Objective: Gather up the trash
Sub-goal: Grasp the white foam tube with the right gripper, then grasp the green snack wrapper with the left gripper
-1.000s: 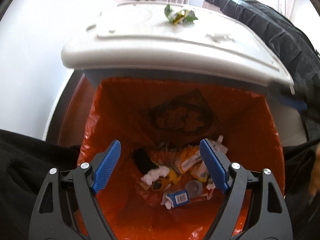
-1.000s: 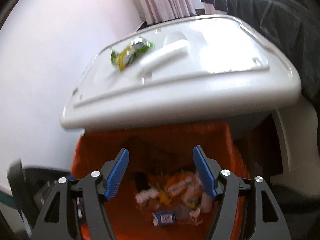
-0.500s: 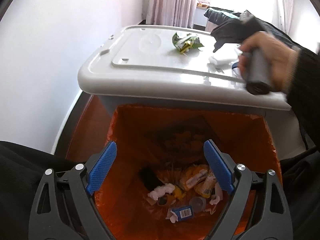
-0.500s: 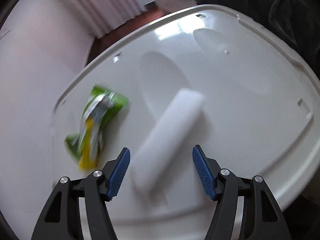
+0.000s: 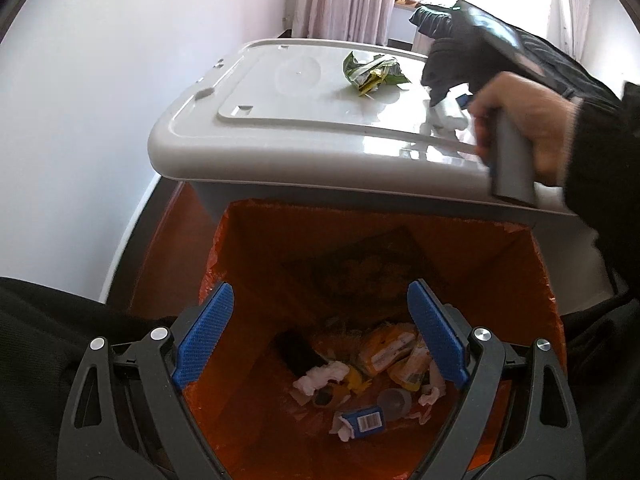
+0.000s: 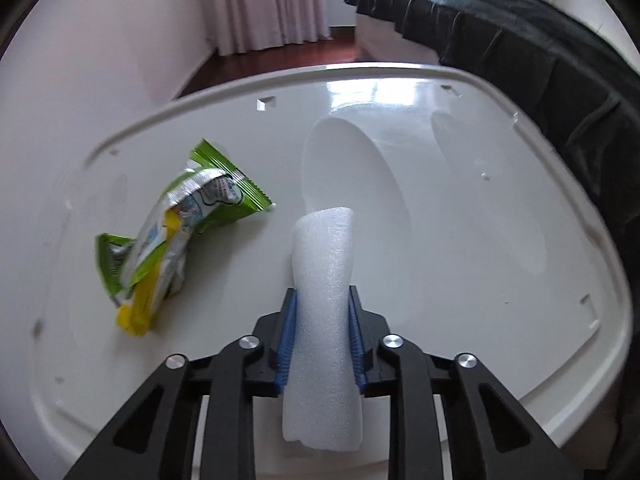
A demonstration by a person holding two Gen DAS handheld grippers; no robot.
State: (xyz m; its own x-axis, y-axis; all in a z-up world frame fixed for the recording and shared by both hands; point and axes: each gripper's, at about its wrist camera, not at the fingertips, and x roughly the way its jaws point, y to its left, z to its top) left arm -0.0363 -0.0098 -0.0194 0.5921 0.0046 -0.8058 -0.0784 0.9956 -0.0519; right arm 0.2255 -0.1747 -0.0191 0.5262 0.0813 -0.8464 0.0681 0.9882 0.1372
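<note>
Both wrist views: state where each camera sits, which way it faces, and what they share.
Left wrist: on the left gripper, jaws open, above the orange-lined bin, looking down into it; the right hand shows.
Right wrist: on the right gripper, low over the lid, facing along it, shut on the foam roll.
Shared: the lid and the green wrapper.

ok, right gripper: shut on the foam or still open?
Shut. Right gripper has both blue pads pressed against the white foam roll, pinching its sides above the white bin lid.
</note>
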